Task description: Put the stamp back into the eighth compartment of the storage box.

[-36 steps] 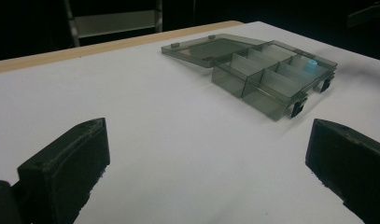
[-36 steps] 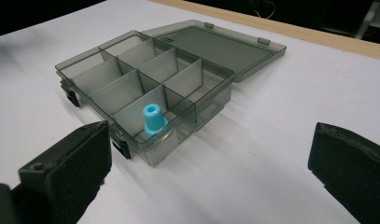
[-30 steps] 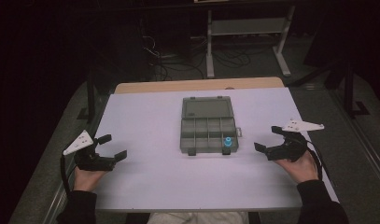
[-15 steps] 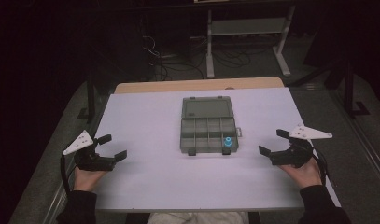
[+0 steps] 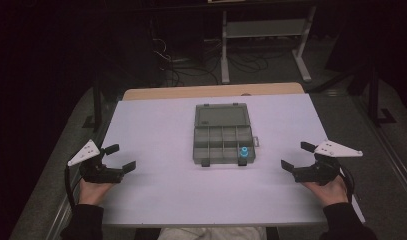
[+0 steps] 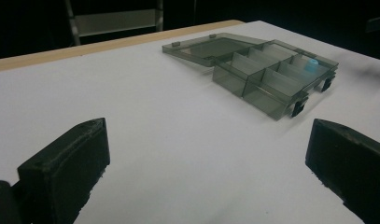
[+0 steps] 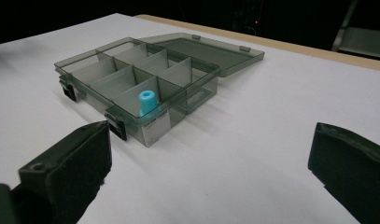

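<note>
Black jaws on both my grippers stand spread wide and hold nothing; from each gripper view I see bare white table between the two pads. My left gripper [image 5: 116, 159] rests low over the near left part of the table, and my right gripper [image 5: 300, 157] sits the same way at the near right, each with my hand behind it. They are well apart from the box and from each other, which I take to be a ready stance, one gripper on each side so either can go in.

Between them, near the middle of the white table [image 5: 156, 120], sits a smoky grey transparent organiser box [image 5: 223, 145] divided into small compartments. Its lid [image 5: 221, 115] is swung fully open and lies flat on the table beyond the tray, probably so the compartments can be reached from above. A small light blue cylinder [image 5: 244, 152] stands upright in the near right corner compartment as seen from the high view; in my right gripper view it [image 7: 148, 102] is in the compartment nearest my jaws. The other compartments look empty. Two dark latches hang off the near edge of the tray.

Beyond the table the room is dark, with a metal stand [image 5: 263, 35] and cables on the floor
</note>
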{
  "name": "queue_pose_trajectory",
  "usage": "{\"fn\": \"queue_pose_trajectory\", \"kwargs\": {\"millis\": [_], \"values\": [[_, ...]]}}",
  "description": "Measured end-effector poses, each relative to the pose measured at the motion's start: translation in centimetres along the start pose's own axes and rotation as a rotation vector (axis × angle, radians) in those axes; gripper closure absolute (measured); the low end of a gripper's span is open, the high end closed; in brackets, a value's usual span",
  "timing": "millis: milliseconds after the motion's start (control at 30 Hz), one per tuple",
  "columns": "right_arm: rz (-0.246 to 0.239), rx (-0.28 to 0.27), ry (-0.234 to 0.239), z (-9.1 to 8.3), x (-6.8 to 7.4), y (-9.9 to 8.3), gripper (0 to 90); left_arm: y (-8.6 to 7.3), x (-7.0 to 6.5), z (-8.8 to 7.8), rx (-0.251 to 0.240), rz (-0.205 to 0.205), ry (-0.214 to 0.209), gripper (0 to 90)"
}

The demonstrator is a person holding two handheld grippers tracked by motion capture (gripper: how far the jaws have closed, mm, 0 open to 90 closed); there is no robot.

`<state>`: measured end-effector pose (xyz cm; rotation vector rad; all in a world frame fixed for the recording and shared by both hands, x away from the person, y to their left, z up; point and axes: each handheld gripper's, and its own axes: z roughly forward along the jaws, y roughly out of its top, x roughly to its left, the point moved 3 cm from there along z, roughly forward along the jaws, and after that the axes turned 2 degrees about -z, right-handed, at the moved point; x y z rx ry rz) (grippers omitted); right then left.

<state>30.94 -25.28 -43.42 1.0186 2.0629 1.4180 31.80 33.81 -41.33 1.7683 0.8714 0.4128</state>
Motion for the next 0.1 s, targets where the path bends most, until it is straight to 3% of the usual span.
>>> {"fn": "queue_pose_trajectory", "kwargs": {"millis": [100], "values": [[-0.005, -0.001, -0.002, 0.04, 0.03, -0.09, 0.0, 0.01, 0.0, 0.02, 0.0, 0.001, -0.001, 0.0]]}}
